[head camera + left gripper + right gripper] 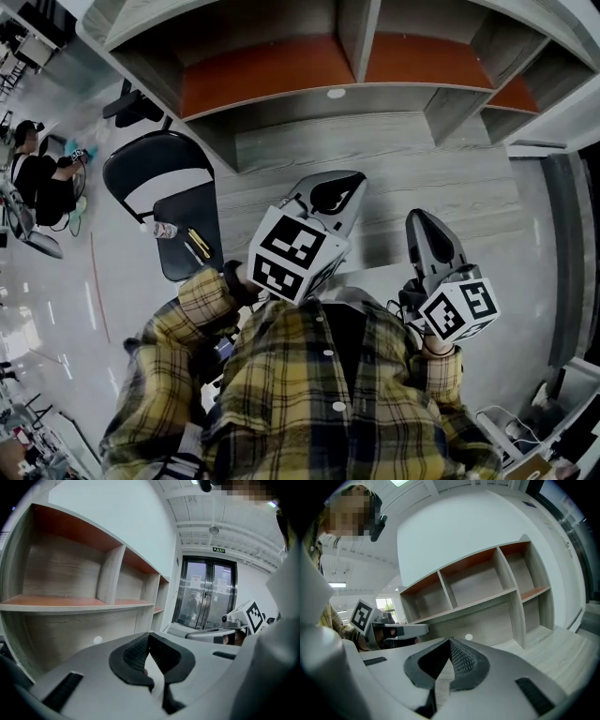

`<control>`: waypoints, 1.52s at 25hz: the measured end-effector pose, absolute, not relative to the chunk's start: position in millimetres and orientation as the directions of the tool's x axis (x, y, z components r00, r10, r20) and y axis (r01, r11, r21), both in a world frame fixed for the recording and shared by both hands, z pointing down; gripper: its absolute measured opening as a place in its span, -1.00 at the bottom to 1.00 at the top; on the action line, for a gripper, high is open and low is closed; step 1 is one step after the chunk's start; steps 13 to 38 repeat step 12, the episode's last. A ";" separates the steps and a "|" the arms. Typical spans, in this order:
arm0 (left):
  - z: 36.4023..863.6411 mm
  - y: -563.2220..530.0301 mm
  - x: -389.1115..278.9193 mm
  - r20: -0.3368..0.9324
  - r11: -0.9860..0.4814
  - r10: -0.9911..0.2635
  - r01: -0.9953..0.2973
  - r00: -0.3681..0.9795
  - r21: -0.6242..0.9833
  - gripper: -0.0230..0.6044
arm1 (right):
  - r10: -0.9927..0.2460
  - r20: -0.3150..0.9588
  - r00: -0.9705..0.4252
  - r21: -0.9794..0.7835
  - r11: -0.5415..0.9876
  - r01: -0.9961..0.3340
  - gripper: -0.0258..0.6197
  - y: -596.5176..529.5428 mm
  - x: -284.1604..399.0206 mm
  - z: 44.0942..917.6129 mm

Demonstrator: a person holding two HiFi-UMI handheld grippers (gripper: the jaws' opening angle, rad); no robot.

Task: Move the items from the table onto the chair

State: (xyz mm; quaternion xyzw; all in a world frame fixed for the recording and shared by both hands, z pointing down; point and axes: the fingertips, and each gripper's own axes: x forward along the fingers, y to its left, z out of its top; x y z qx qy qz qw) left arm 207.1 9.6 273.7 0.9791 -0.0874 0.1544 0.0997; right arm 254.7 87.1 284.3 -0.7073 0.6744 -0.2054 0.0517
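the left claw [150, 637] has its jaws brought together at the tips with nothing between them; the right claw [450, 641] is likewise closed and empty; in the head view both sit at the centre of the frame, pointing slightly downward over the grey wood bench [422, 178], toward the shelf unit [281, 75] along the top.

the part of the bench that shows looks bare; the task's things appear to be on the chair [202, 267] at the left of the head view already: a small bottle [164, 230], seemingly on its side, and a slim yellow item [199, 244] just beside it on the dark seat; whether anything is left on the bench outside the frame i cannot tell.

what could go wrong, as a judgement: the bottle, if it does lie on its side, could roll off the seat at any knock; the chair stands close by the plaid sleeve [202, 300], so a turn of the body or a swing of the left claw toward it might nudge the seat; and going in for another item with the jaws closed like this would push the thing away rather than take it, so they need to part first.
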 end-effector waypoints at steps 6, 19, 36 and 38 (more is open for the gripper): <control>276.9 2.9 198.8 0.351 -0.973 -0.126 -0.184 0.928 0.137 -0.91 | -0.973 0.231 -0.003 -0.352 -0.081 -0.932 -0.86 86.3 251.3 291.3; 282.3 -0.5 178.9 0.366 -0.953 -0.130 -0.217 0.922 0.210 -0.91 | -0.970 0.244 -0.003 -0.340 -0.083 -0.937 -0.86 91.1 240.3 290.9; 282.3 -0.5 178.9 0.366 -0.953 -0.130 -0.217 0.922 0.210 -0.91 | -0.970 0.244 -0.003 -0.340 -0.083 -0.937 -0.86 91.1 240.3 290.9; 282.3 -0.5 178.9 0.366 -0.953 -0.130 -0.217 0.922 0.210 -0.91 | -0.970 0.244 -0.003 -0.340 -0.083 -0.937 -0.86 91.1 240.3 290.9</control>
